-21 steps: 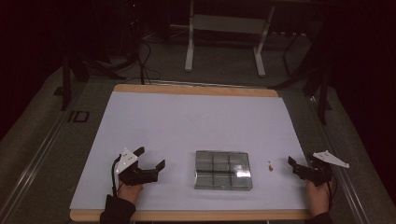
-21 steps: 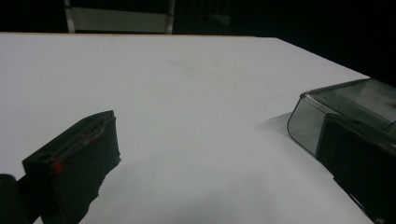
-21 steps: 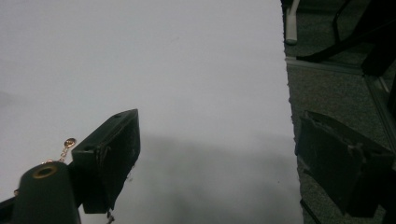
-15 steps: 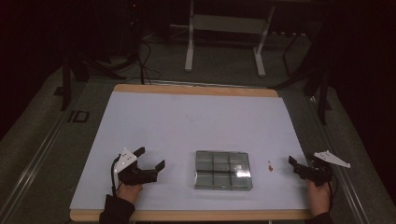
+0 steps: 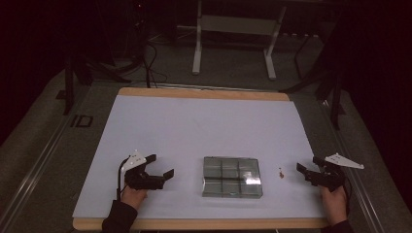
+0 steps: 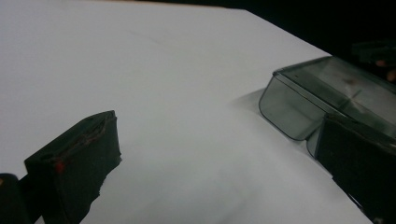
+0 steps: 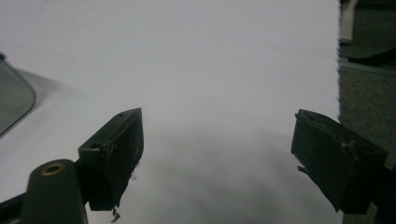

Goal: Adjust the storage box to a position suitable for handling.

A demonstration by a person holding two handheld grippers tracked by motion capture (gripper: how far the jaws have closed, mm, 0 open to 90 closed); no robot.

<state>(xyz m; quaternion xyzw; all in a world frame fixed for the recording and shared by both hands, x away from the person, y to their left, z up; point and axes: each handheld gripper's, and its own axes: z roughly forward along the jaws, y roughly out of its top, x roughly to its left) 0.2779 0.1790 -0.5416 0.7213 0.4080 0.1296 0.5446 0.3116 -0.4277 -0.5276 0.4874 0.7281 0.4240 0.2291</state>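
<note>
Dark floor and a pale metal stand [image 5: 233, 29] lie beyond the far edge of the tabletop [image 5: 204, 93], which is covered by a white sheet [image 5: 204, 126].

Compared with the pictures from a moment earlier, almost nothing has changed. Both hands sit where they were, and the clear compartment box [image 5: 232, 176] has not shifted. I read this as a pause before any contact, with the work on the box not yet begun.

The left tool [image 5: 163, 165] rests low near the sheet with its jaws wide apart and nothing between them. In the left gripper view, the left tool [image 6: 219, 130] has bare sheet straight ahead. The box [image 6: 322, 93] stands just beyond its right jaw, near but apart from it, with one rounded corner turned towards the tool.

The right tool [image 5: 307, 163] is also spread wide and holds nothing. In the right gripper view, the right tool [image 7: 217, 123] looks along empty sheet. The box corner [image 7: 14, 98] is off beyond its left jaw and well apart from it.

A small reddish speck [image 5: 281, 172] lies on the sheet between the right tool and the box, a little ahead of the jaws. It is too small to say what it is, though it may be a small part meant for a compartment.

With both tools ready and idle, either could move first. The left is nearer the box and the right is nearer the speck.
</note>
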